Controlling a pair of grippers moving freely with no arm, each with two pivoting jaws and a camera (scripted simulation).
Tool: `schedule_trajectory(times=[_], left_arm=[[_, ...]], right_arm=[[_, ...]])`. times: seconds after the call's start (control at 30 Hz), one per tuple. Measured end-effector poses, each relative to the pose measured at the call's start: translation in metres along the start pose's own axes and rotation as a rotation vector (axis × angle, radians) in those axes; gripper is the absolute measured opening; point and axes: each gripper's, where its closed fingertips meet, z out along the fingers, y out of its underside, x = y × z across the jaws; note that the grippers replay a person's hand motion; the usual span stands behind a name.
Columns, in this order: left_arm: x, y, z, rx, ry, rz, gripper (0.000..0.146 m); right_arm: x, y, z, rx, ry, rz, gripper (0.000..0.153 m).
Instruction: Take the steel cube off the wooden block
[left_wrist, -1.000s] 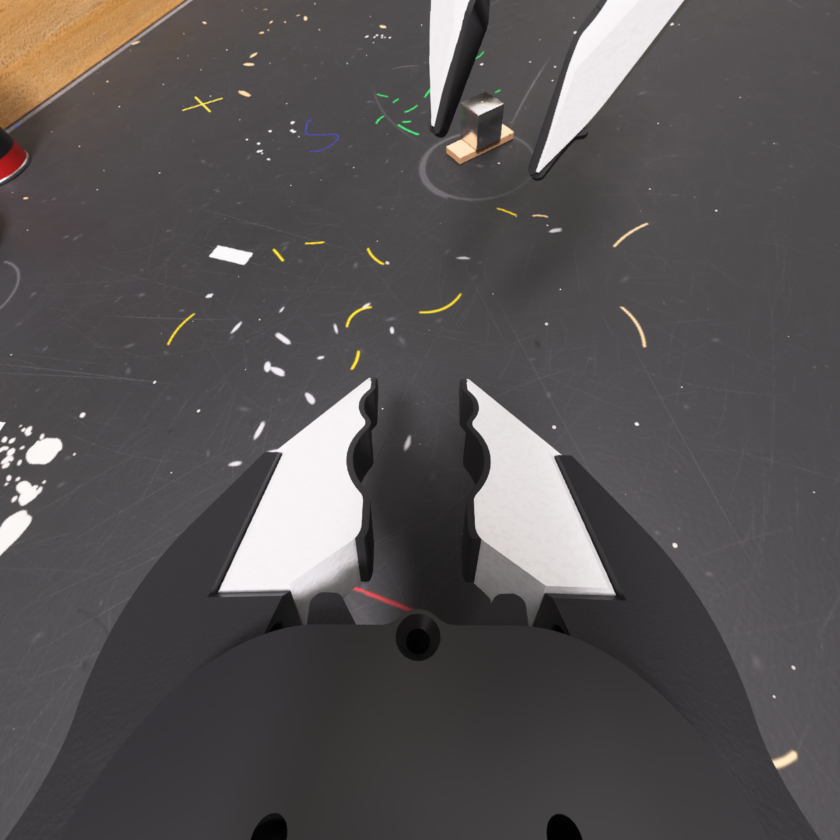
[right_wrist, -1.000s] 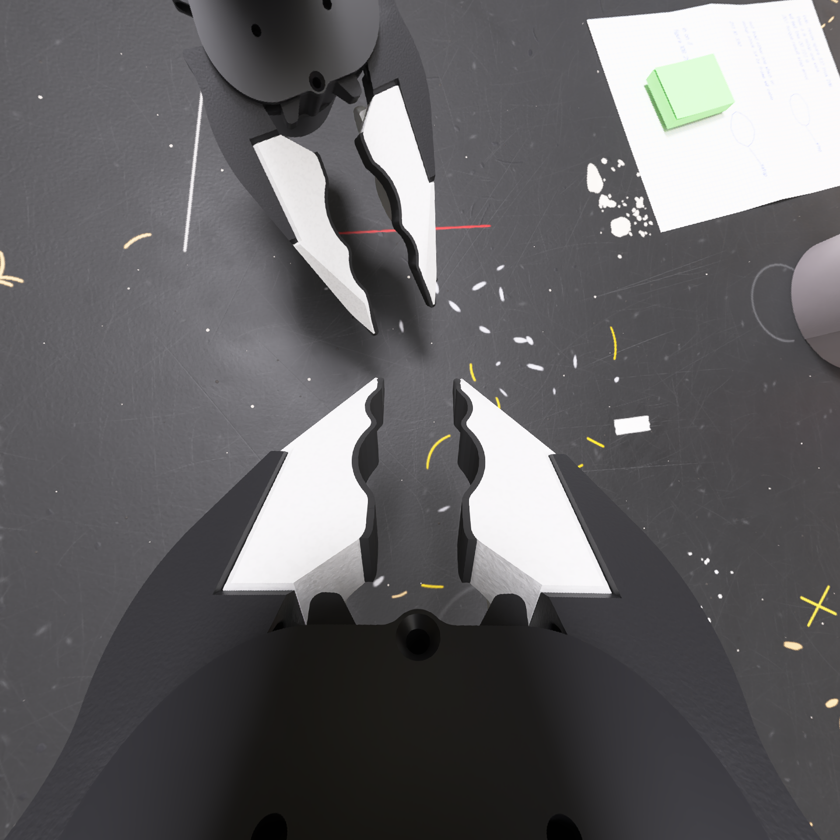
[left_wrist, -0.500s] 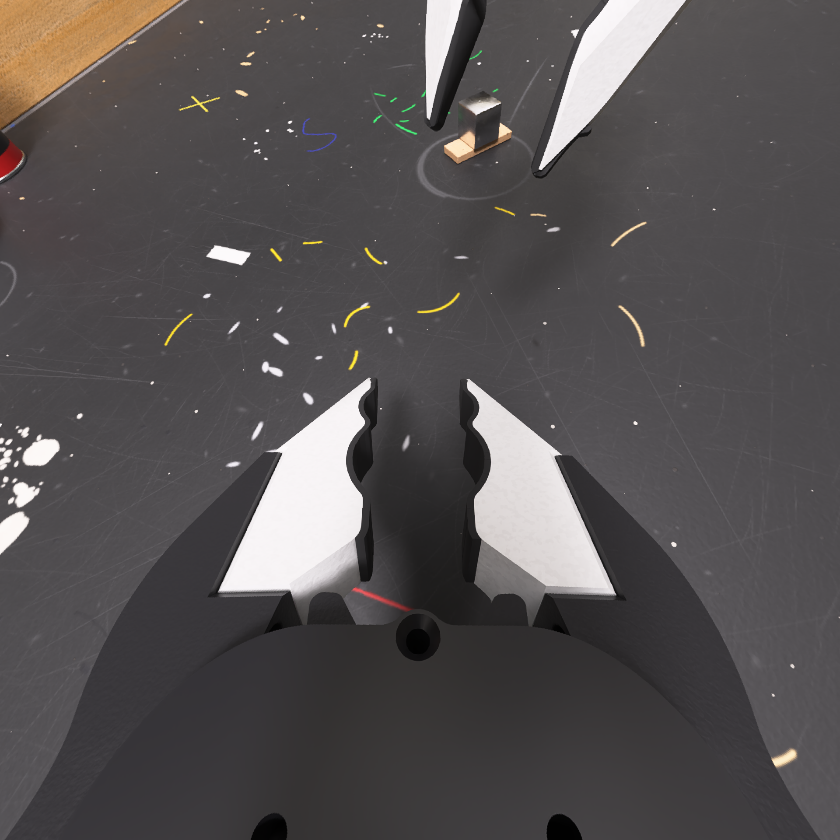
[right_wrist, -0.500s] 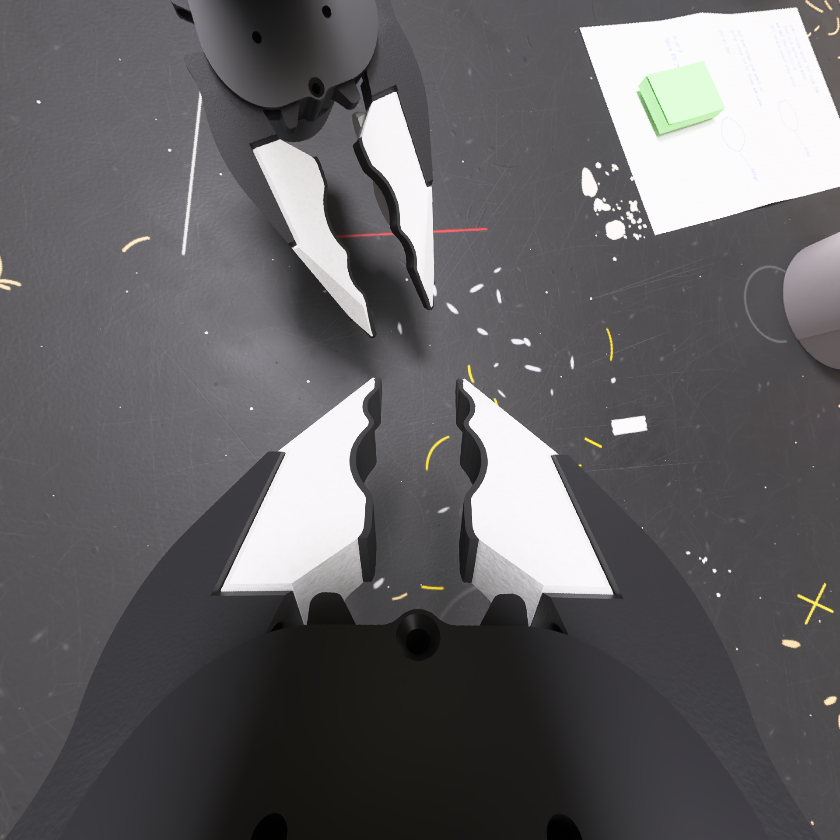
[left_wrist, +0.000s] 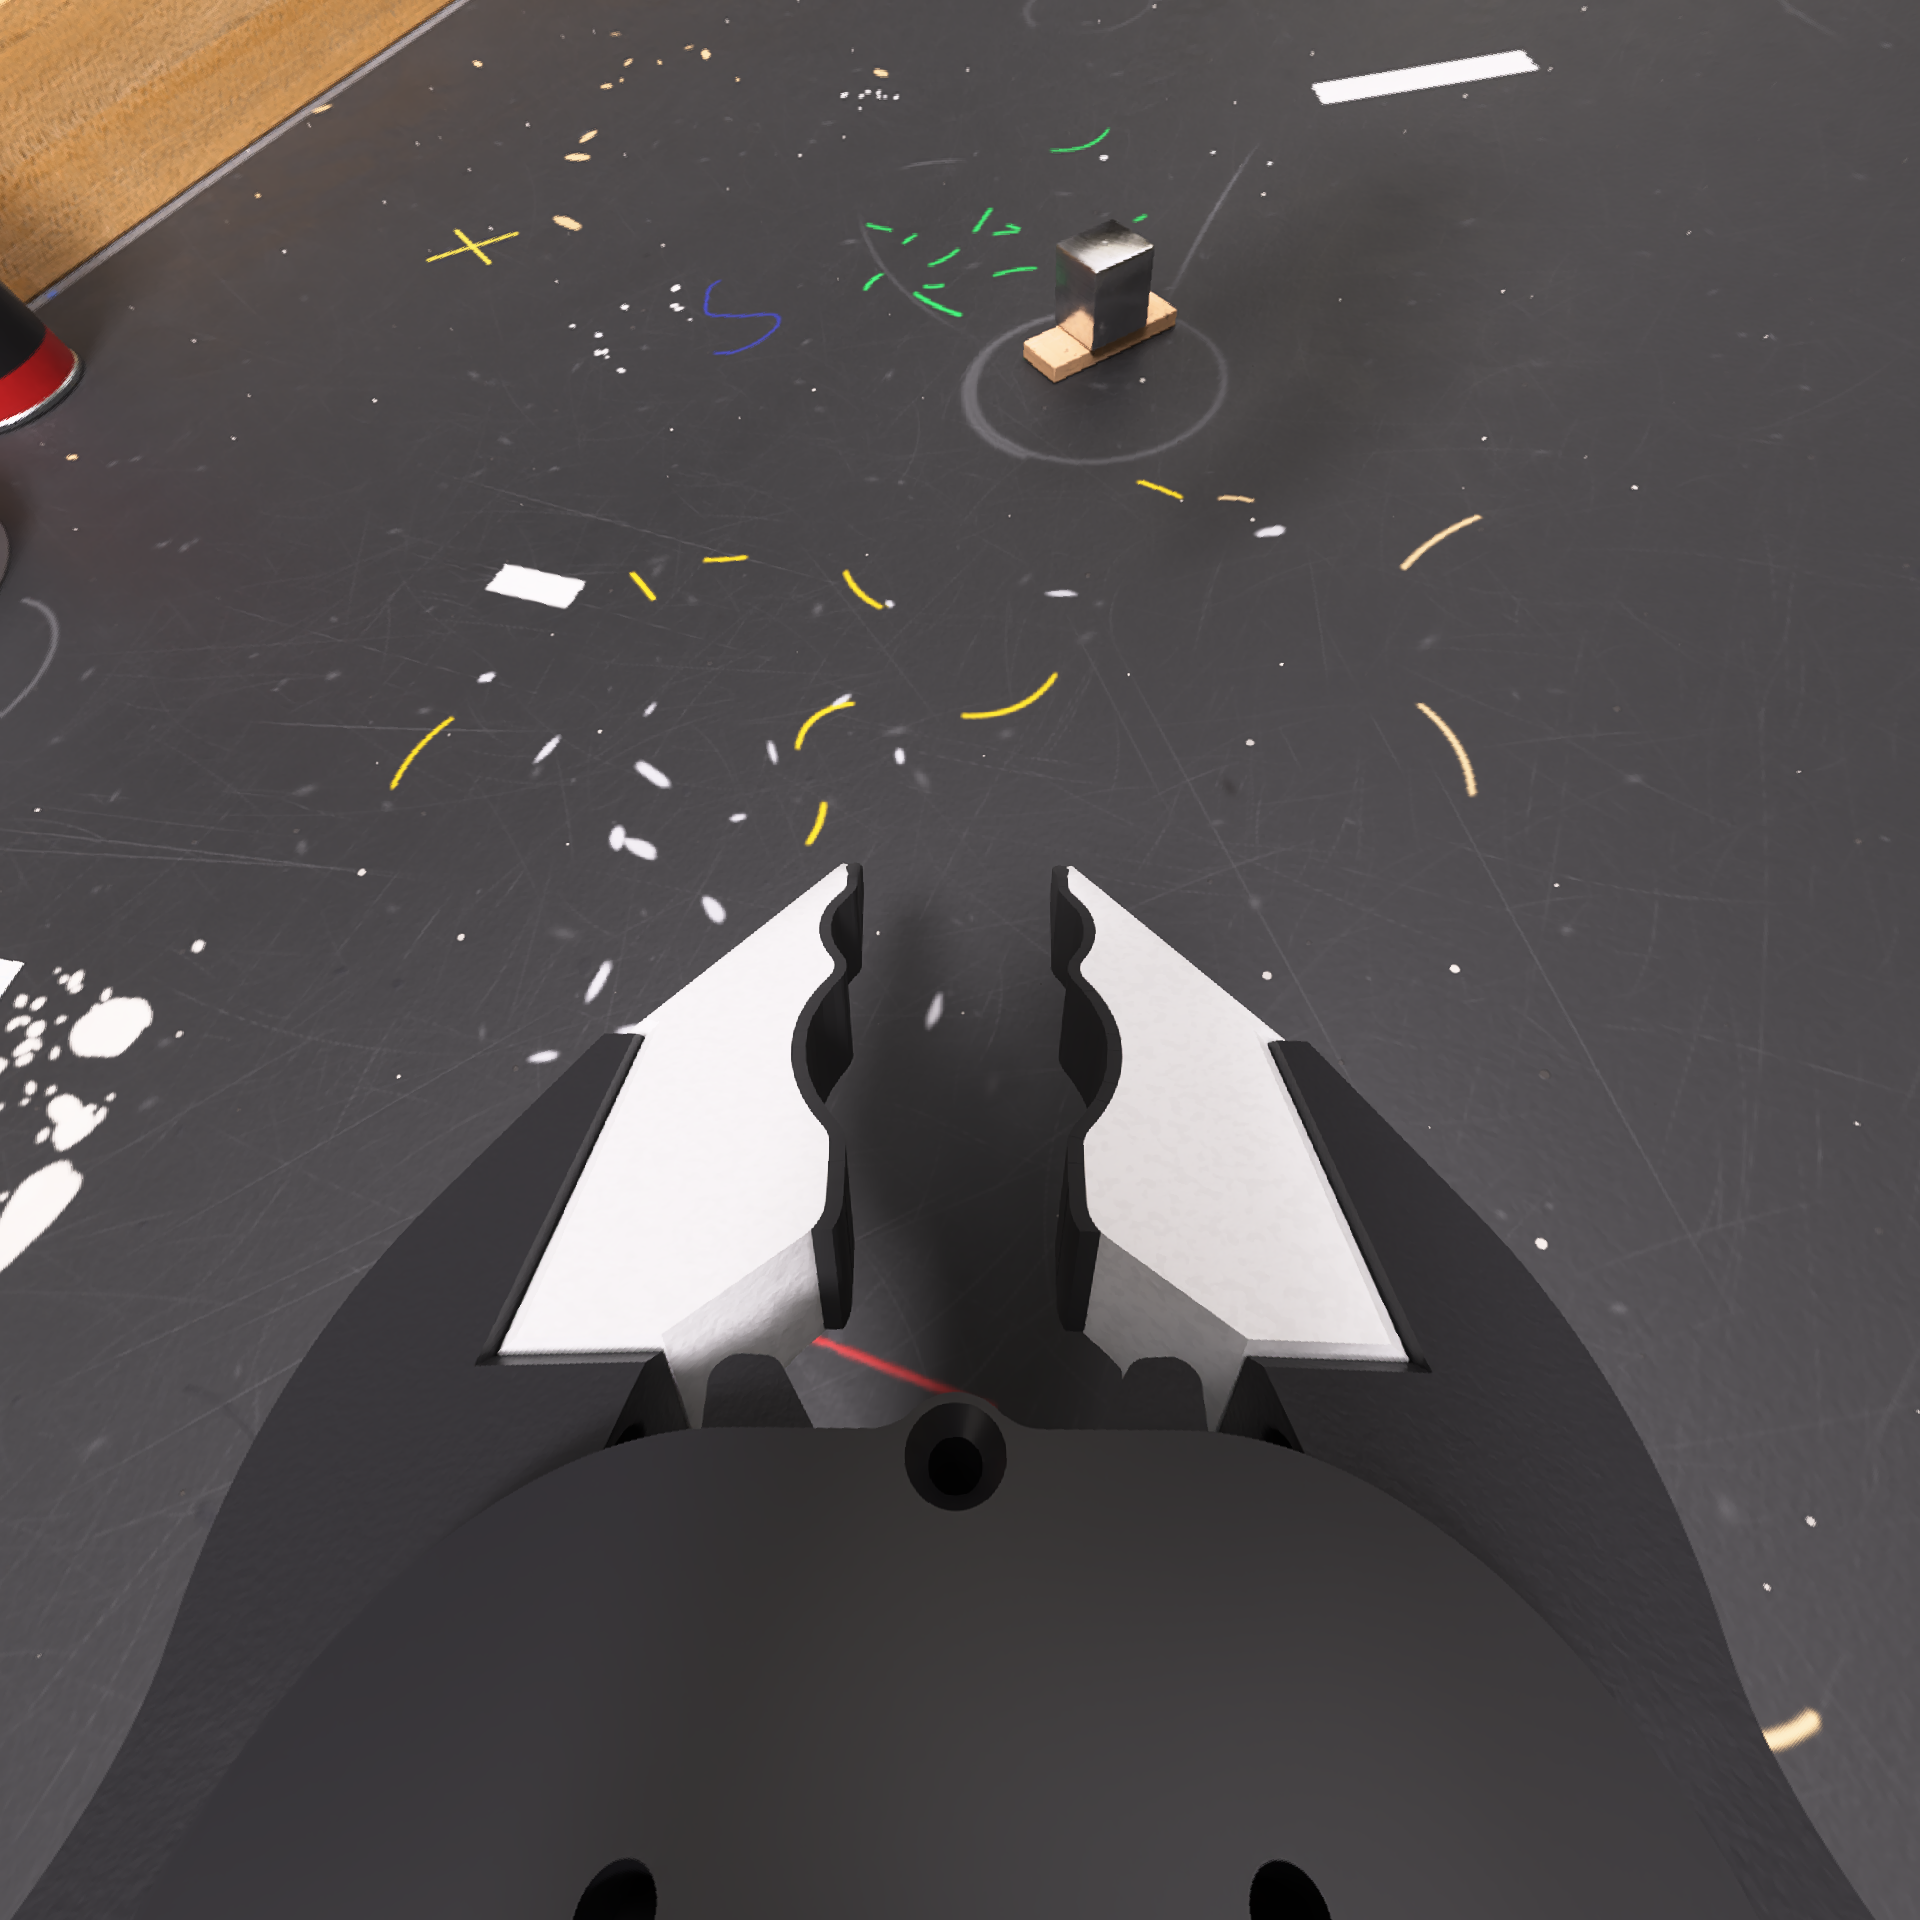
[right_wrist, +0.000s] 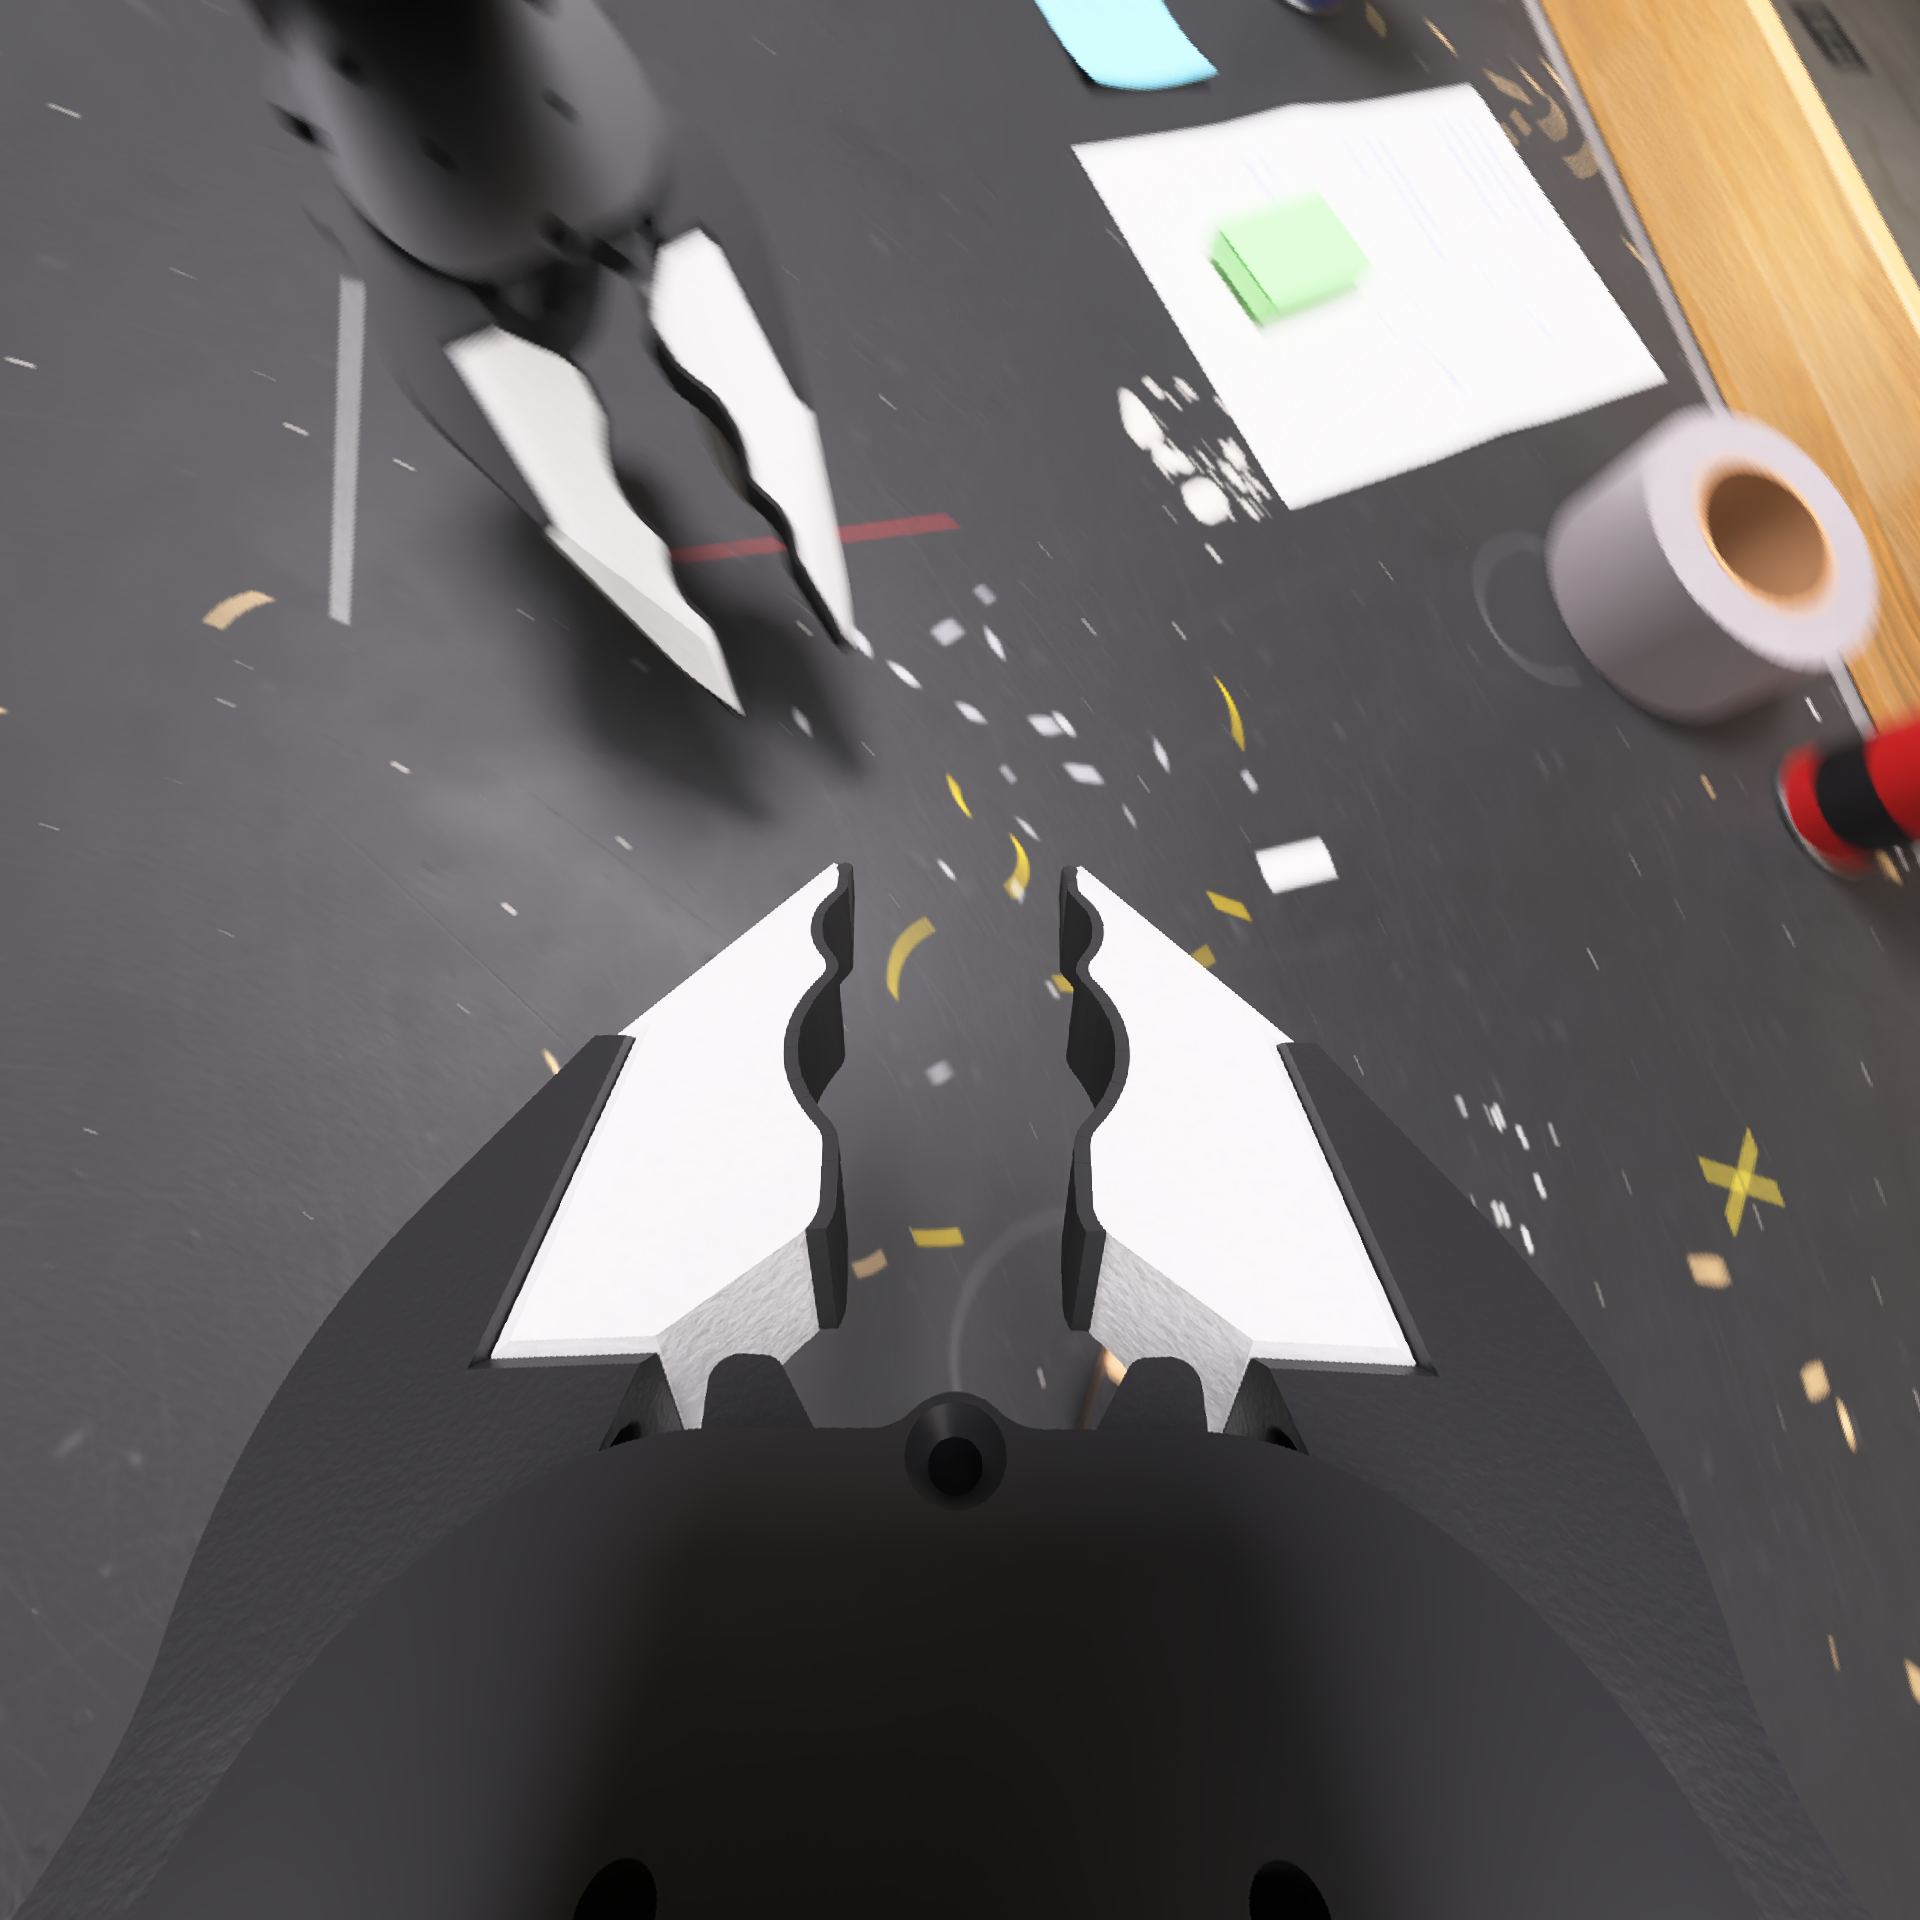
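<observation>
A small steel cube with a brushed, mirror-grey finish stands upright on a flat, pale wooden block. Its top face catches light, while its left face is darker and its right face a mid grey. The cube sits toward the far end of the block, so a short tan lip of wood shows at the near left end. The block lies on the scratched dark grey tabletop, inside a faint chalk-grey ring drawn on the surface. Nothing touches the cube.

Just left of the cube is a scatter of short green dashes, and farther left a blue squiggle and a yellow cross mark. Well on the near side of the cube, the left gripper hovers over the tabletop with its white, black-edged fingers spread and nothing between them.

The right wrist view is blurred. The right gripper has its fingers spread and empty too, and the cube does not show there. Facing it is the left gripper, with a white sheet of paper bearing a green pad, a grey tape roll and a red and black object to its right.
</observation>
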Motion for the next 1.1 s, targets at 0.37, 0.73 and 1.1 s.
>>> schedule_trajectory(times=[0.37, 0.73, 1.1], left_arm=[[0.003, -0.002, 0.003, 0.011, 0.016, 0.004, 0.035], [0.001, 0.001, 0.004, 0.000, 0.015, -0.004, 0.035], [-0.001, 0.004, 0.003, -0.006, 0.011, -0.006, 0.035]], right_arm=[[0.059, 0.184, -0.013, -0.330, 0.174, 0.290, 0.046], [0.058, 0.184, -0.005, -0.242, 0.129, 0.328, 0.028], [-0.006, 0.000, -0.016, 0.031, -0.035, -0.005, 0.028]])
